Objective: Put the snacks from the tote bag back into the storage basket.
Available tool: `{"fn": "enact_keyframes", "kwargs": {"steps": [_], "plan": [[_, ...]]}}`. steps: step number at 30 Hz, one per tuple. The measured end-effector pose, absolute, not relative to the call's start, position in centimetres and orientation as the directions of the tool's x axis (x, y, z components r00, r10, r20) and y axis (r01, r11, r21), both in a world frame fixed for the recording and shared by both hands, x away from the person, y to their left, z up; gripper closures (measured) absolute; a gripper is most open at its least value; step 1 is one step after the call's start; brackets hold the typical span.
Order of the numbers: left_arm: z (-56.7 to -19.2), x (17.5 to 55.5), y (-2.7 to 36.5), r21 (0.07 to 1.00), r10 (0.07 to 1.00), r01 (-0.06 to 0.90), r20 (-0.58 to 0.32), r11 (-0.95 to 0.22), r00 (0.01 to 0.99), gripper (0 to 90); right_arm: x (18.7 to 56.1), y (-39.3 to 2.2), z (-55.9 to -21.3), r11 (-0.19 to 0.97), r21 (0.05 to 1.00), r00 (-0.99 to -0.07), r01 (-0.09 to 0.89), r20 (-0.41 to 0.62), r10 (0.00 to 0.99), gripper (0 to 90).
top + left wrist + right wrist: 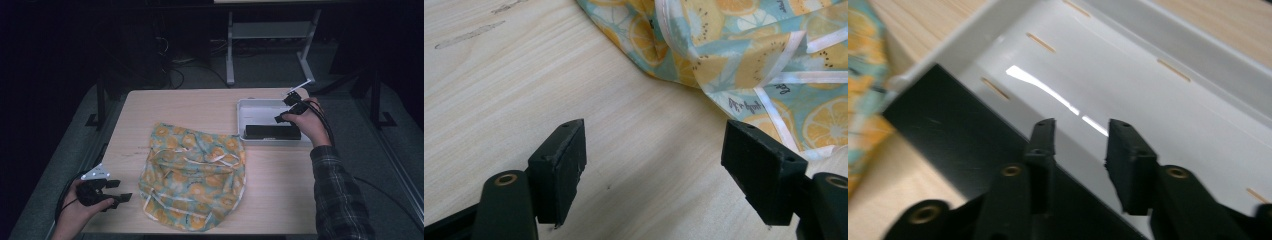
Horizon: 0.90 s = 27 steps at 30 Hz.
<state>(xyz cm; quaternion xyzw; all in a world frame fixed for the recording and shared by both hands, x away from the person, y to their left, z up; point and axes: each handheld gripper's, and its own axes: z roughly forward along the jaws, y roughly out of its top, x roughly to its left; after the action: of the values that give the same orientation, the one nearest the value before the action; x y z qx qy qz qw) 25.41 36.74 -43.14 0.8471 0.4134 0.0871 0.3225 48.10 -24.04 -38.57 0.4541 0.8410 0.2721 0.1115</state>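
I work at a pale wood table (200, 107) in a dim room. Grey floor (270, 67) lies beyond it, with a white desk frame (231, 50) and dark cables (172, 67).

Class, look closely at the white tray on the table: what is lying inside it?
Inside the white tray lies one flat black rectangular object along its near side, the rest bare white floor. The right gripper hovers above with jaws apart, holding nothing. Whatever is beneath the black object is covered.
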Motion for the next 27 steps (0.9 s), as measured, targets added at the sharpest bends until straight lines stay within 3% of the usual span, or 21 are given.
{"fn": "enact_keyframes", "kwargs": {"steps": [7, 27], "plan": [[-43.1, 25.7, 37.0, 0.626, 0.758, 0.643, -0.124, -0.442, 0.641, 25.0, 46.6, -23.7, -37.2, 0.449, 0.576, -0.583, 0.683, 0.059, 0.811, 45.8], [-43.0, 26.2, 37.0, 0.628, 0.768, 0.654, -0.135, -0.423, 0.626, 22.6, 40.8, -23.1, -38.0, 0.412, 0.664, -0.618, 0.624, 0.097, 0.780, 31.4]]}}
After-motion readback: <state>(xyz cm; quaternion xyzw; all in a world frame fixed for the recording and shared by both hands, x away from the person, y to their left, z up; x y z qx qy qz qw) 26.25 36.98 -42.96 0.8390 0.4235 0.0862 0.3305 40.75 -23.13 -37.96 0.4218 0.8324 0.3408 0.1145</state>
